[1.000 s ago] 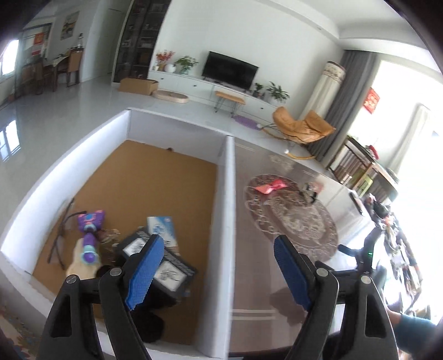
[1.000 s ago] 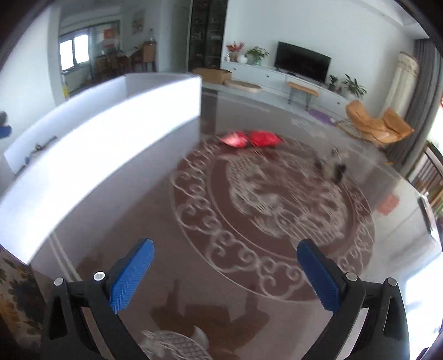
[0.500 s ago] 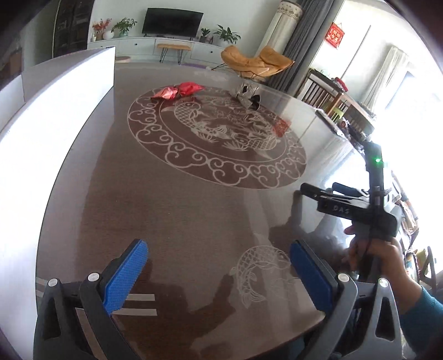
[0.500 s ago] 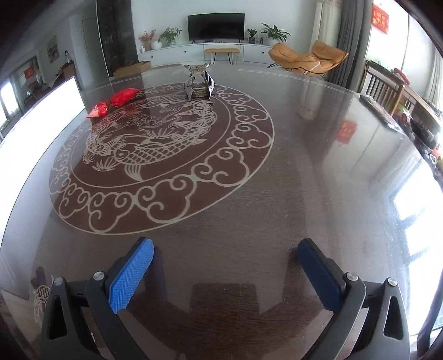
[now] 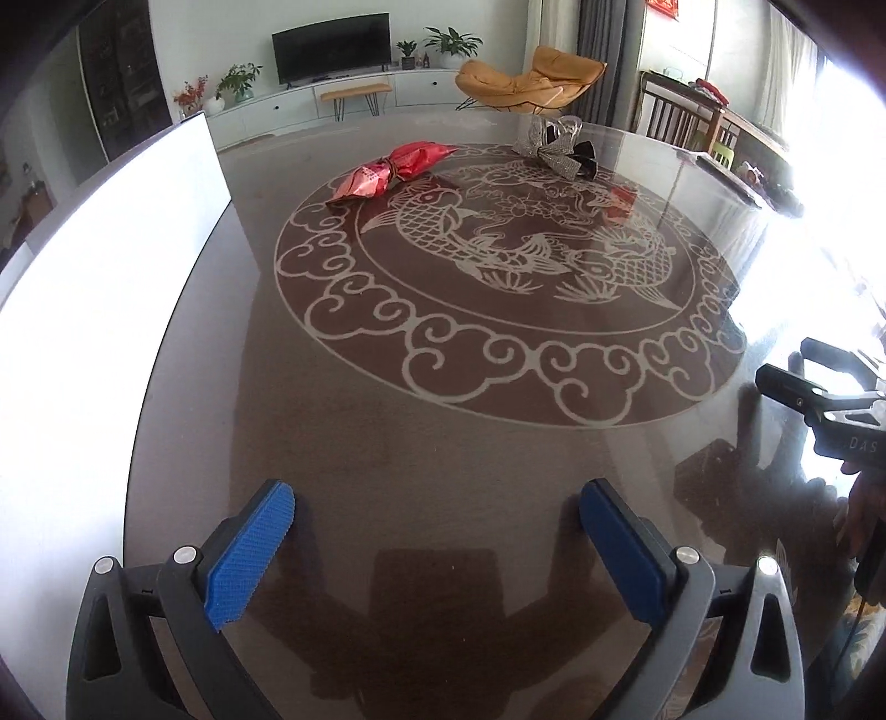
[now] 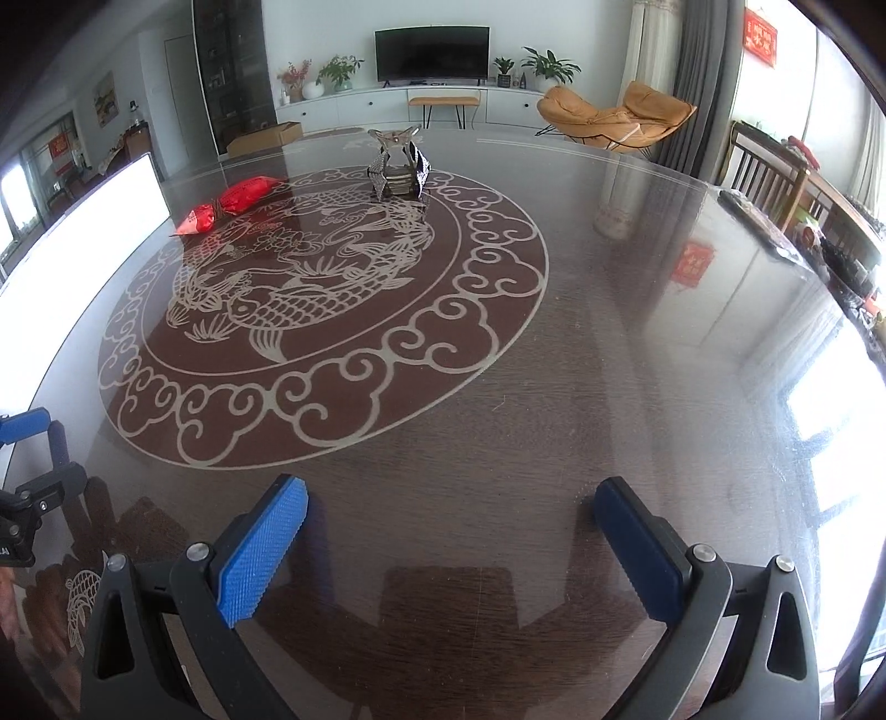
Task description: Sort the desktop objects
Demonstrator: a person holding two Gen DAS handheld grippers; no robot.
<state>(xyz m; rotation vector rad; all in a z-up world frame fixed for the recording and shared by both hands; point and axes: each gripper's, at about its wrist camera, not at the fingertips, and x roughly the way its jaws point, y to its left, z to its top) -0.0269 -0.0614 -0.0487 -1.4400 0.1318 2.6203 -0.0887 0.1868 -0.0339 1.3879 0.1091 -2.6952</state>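
Left gripper (image 5: 434,545): jaws spread wide, nothing between the blue pads (image 5: 249,554), pointed down over the near part of the round table (image 5: 443,443). Also visible at the left edge of the right wrist view, only partly in frame.

Right gripper (image 6: 451,545): jaws likewise parted wide, empty, poised above bare tabletop near the closer edge. Body of this gripper visible at the right edge of the left wrist view, with part of a hand (image 5: 864,515) below it.

Red foil packet (image 5: 390,169): lying flat on the far side of the table, overlapping the far-left rim of the fish-and-cloud medallion (image 5: 498,343). Well apart from both grippers. Pinched in at the middle, ends flared.

Silver and black bow ornament (image 5: 559,147): resting on the far rim of the medallion, to the right of the red packet, apart from it. Seen upright in the right wrist view (image 6: 400,169).

White bin wall (image 5: 99,277): standing along the left side of the table, interior not visible from either view.

Table surface glossy, carrying reflections of both grippers and of a red wall hanging (image 6: 761,30).
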